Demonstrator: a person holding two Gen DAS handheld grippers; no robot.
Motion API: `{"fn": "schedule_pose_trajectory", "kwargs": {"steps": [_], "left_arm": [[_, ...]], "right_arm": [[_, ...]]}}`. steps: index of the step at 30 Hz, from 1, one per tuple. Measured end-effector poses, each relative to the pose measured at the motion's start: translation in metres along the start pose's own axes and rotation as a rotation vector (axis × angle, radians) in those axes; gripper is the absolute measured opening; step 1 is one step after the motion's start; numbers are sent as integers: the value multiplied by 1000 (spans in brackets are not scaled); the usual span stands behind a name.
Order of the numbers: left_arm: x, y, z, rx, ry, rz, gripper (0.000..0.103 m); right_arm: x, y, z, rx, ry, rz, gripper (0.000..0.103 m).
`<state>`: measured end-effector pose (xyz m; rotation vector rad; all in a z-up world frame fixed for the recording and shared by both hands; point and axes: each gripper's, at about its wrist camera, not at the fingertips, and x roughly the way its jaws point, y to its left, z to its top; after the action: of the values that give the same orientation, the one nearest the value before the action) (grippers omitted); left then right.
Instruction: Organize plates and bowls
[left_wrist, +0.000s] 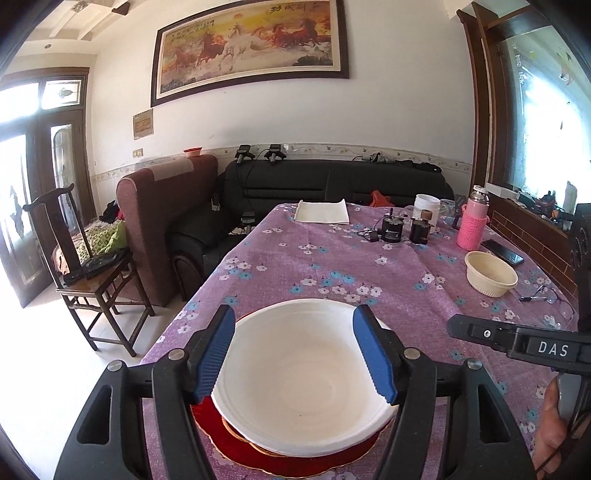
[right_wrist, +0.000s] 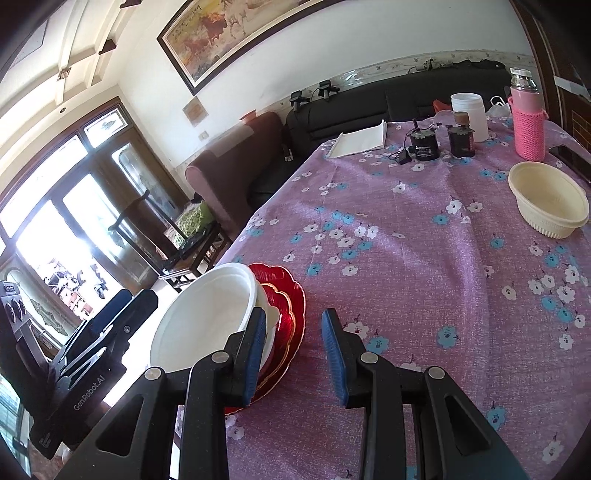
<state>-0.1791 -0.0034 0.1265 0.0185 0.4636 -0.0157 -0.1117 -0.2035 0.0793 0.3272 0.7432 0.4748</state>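
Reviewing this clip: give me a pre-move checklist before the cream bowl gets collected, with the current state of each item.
1. White bowl seated on the red plates: ok.
2. Left gripper clear of the white bowl: ok, blue pads either side, not pressing.
3. Right gripper empty: ok, only tablecloth between its pads.
4. Cream bowl upright and alone: ok.
5. Path to the cream bowl free: ok, bare cloth between.
6. Stack clear of table edge: not ok, it sits near the edge.
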Motion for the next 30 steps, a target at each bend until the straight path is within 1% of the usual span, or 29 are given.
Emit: {"fn": "schedule_pose_trajectory", "kwargs": {"steps": [4,7,11,16,18,21,24,26,27,28,29,30], "left_arm": [[-3,-27,3,46,0,-52,67],[-2,-54,4,87,16,-122,68],[11,-98,1,141,73,-225,69],[35,-141,-7,176,155,-325,69],[51,-159,-9,178,195,-375,69],[78,-185,-13,189,248,-415,69],[108,-210,-11,215,276,-428,69],[134,-227,-7,226,283,-440,69],[148,-234,-7,226,300,-441,69],[161,-238,-7,216,323,-437,69],[176,-239,-8,184,345,-441,69],[185,-238,-9,161,343,-440,69]], "right_arm": [[-9,-15,1,27,-21,-11,35],[-17,-31,1,60,-38,-24,35],[-32,-61,2,118,-67,-51,35],[-56,-100,2,190,-111,-94,35],[-66,-120,2,230,-130,-118,36],[-80,-149,1,289,-151,-162,37],[-95,-176,4,340,-172,-207,37],[-104,-192,11,360,-188,-246,37],[-108,-200,15,372,-194,-270,37],[-110,-207,20,384,-197,-286,37],[-113,-215,24,400,-199,-299,37],[-114,-223,30,413,-198,-307,37]]}}
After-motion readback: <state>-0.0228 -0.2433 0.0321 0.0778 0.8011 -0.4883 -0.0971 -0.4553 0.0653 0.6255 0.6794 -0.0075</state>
